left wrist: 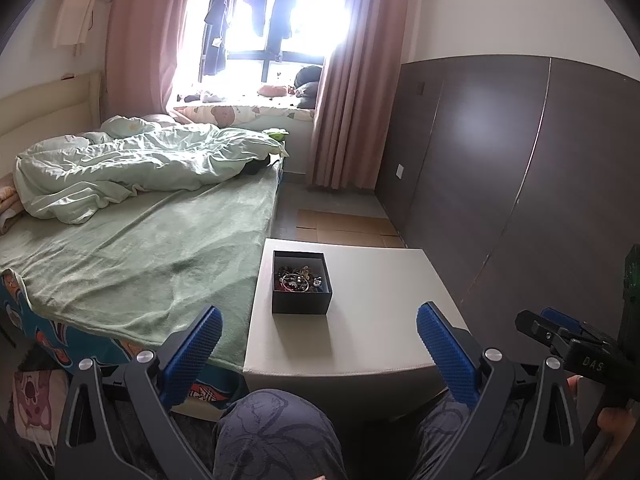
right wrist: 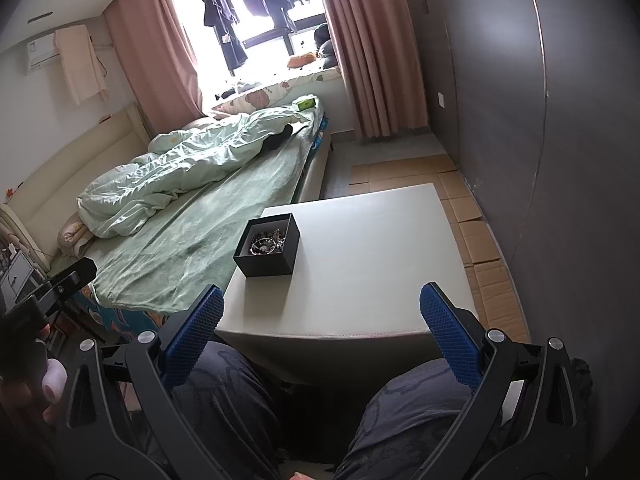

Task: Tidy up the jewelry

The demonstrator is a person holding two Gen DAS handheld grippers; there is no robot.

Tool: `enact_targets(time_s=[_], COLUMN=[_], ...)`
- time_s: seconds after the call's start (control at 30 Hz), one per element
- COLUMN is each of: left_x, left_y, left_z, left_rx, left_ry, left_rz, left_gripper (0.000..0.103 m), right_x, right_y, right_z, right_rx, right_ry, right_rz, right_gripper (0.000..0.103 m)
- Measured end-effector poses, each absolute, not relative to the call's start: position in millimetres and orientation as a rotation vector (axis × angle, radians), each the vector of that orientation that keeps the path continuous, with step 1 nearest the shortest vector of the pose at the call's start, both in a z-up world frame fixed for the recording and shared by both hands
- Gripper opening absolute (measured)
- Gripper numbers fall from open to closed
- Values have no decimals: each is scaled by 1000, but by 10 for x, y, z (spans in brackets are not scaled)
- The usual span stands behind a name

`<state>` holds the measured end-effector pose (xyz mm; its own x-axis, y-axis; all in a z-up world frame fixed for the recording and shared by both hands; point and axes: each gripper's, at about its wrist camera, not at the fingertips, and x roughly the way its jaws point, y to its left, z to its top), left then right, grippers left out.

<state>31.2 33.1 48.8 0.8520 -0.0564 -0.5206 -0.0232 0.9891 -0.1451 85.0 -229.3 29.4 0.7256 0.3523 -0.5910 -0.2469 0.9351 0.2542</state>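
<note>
A black open box holding a tangle of jewelry stands on the left part of a white table. It also shows in the right wrist view, with the jewelry inside. My left gripper is open and empty, held back over the table's near edge, short of the box. My right gripper is open and empty, also near the table's front edge, with the box ahead to the left. The right gripper's body shows at the right of the left wrist view.
A bed with a green sheet and crumpled quilt runs along the table's left side. A dark wardrobe wall is on the right. Cardboard sheets lie on the floor beyond the table. The person's knees are under the near edge.
</note>
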Motion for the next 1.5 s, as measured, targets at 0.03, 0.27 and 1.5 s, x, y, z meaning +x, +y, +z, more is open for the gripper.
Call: enact_targets(time_s=[0.03, 0.27, 1.5], left_x=[316, 337, 1102], left_y=[328, 338, 1661], left_z=[487, 453, -1376], left_rx=[-147, -154, -572], left_ry=[552, 556, 720], left_rz=[-18, -25, 383], left_gripper=[95, 95, 90], right_x=[850, 861, 3497], right_y=[-2294, -2279, 499], right_z=[294, 256, -1189], right_rx=[161, 157, 40], right_ry=[682, 691, 1235], right_rz=[331, 323, 528], right_gripper=[98, 98, 24])
